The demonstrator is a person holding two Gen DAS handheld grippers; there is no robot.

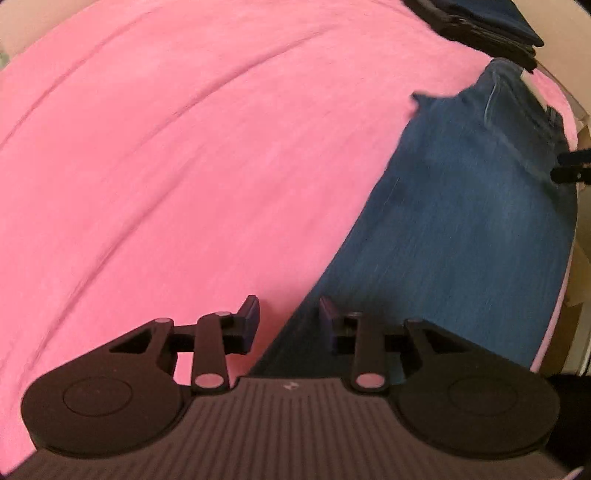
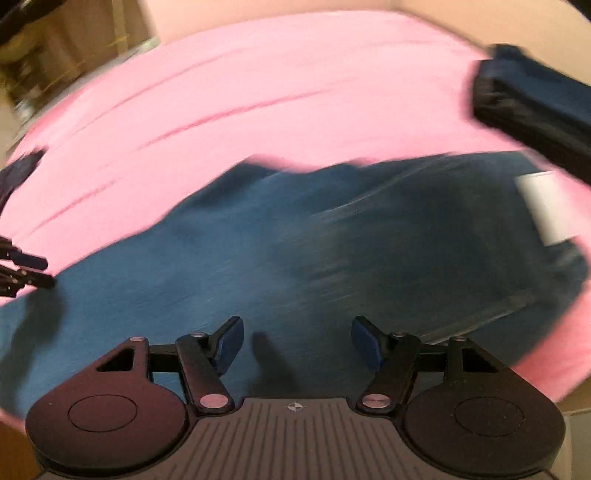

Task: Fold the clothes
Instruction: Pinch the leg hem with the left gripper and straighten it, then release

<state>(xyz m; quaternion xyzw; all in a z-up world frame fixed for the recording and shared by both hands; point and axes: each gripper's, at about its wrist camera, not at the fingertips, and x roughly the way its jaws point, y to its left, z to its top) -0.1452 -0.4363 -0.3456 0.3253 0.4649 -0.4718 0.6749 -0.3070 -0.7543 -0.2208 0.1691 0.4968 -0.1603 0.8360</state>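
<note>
Blue jeans [image 1: 461, 221] lie spread flat on a pink bed sheet [image 1: 184, 147]. My left gripper [image 1: 288, 321] hovers over the jeans' left edge, where denim meets sheet, with its jaws apart and nothing between them. In the right wrist view the jeans [image 2: 295, 251] fill the middle, blurred by motion, with a white label [image 2: 546, 206] at their right end. My right gripper [image 2: 297, 343] stands open above the denim, holding nothing. The left gripper's fingertips [image 2: 29, 271] show at the left edge of that view, and the right gripper's fingertips [image 1: 570, 170] at the right edge of the left wrist view.
A stack of folded dark clothes [image 1: 487, 22] rests at the far right of the bed, also in the right wrist view as the dark stack [image 2: 532, 107]. The pink sheet [image 2: 258, 92] stretches wide beyond the jeans. Brown furniture [image 2: 55, 48] stands past the bed's far left corner.
</note>
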